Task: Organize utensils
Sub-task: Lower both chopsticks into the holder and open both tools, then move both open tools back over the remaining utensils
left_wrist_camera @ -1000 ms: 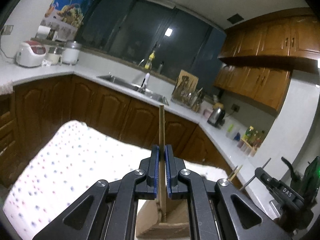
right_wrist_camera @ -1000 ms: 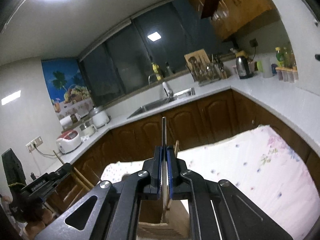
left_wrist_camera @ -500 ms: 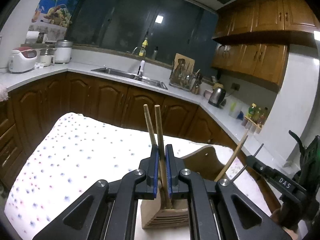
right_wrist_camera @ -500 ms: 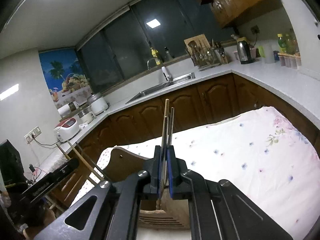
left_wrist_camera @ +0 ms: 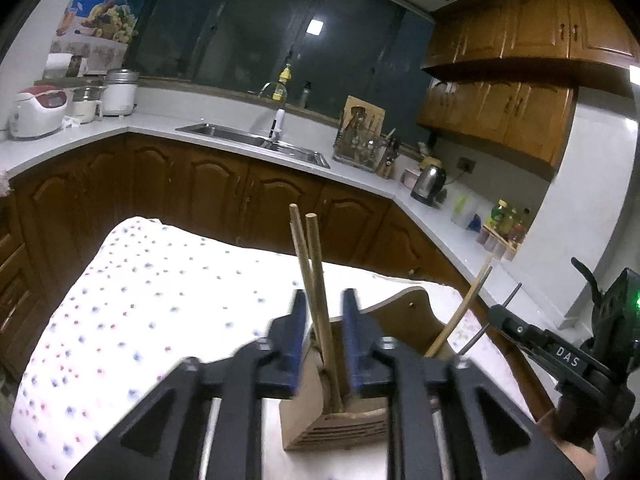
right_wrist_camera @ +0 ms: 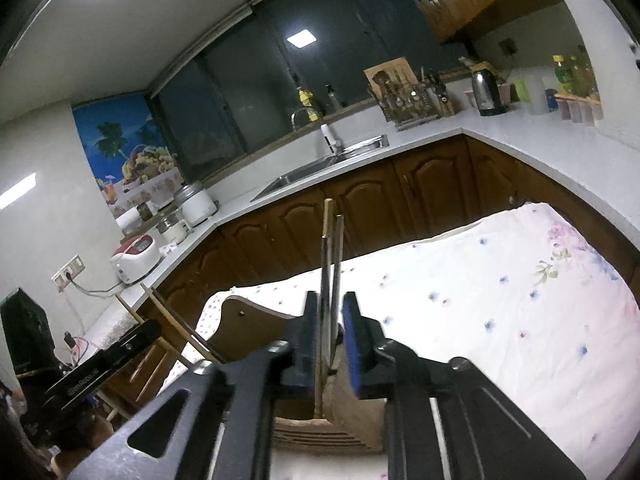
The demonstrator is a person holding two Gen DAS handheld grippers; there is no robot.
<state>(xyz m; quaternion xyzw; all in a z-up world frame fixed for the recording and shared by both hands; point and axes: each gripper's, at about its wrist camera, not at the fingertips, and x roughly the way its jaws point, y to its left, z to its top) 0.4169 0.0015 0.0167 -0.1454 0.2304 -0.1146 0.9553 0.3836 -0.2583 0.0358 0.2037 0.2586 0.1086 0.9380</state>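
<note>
Releasing is the event shown: both grippers have just been opening, each with utensils standing between its blue pads but no longer pinched.

Left gripper (left_wrist_camera: 323, 320): a second ago its jaws were clamped on a single wooden chopstick held clear above the holder. Now the jaws stand partly apart, with visible gaps on both sides of the wooden chopsticks (left_wrist_camera: 316, 280), a pair leaning together with their lower ends inside the wooden utensil holder (left_wrist_camera: 336, 420). The gripper has hold of nothing.

Right gripper (right_wrist_camera: 332, 328): a second ago it was closed on one metal chopstick. Now its jaws are likewise partly open, and the metal chopsticks (right_wrist_camera: 331, 264) rise between them, feet down in a compartment of the same holder, seen here from the other side. The nearer stick runs close along the left pad; whether it touches cannot be told. The right pad is clear.

The holder rests on the surface under a flowered tablecloth (left_wrist_camera: 160, 300).

Reading for the task: one stick from each hand appears delivered beside its mate, wood with wood and metal with metal. Judged from this, the placing step is complete, and withdrawal should be straight back to avoid tipping the upright sticks.
</note>
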